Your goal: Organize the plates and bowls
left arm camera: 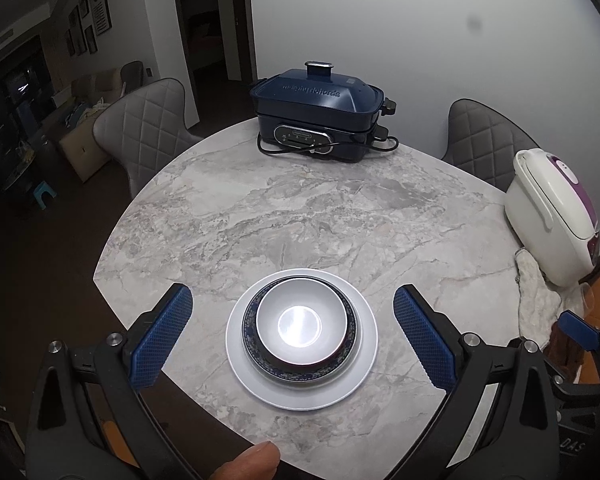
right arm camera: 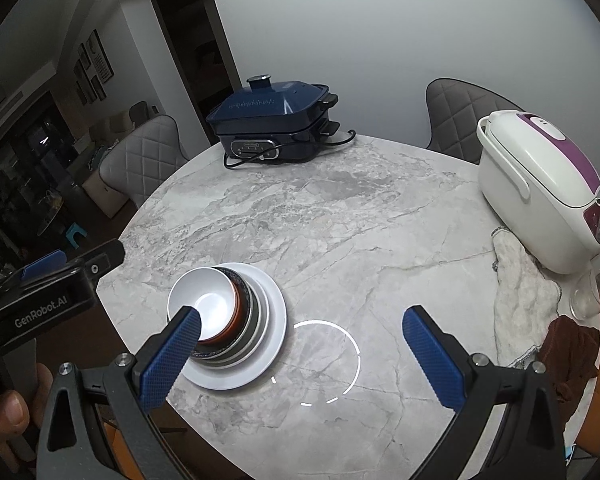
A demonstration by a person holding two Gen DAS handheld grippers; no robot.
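Both claws, left (left arm camera: 293, 334) and right (right arm camera: 302, 350), hover spread apart, empty. The stack (left arm camera: 302, 332) sits on the marble counter (left arm camera: 300, 208). Cookers stand behind.

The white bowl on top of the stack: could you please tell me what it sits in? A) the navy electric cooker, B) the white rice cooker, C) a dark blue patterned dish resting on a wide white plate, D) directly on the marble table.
C: the left wrist view shows the white bowl nested in a dark blue patterned dish, which rests on a wide white plate.
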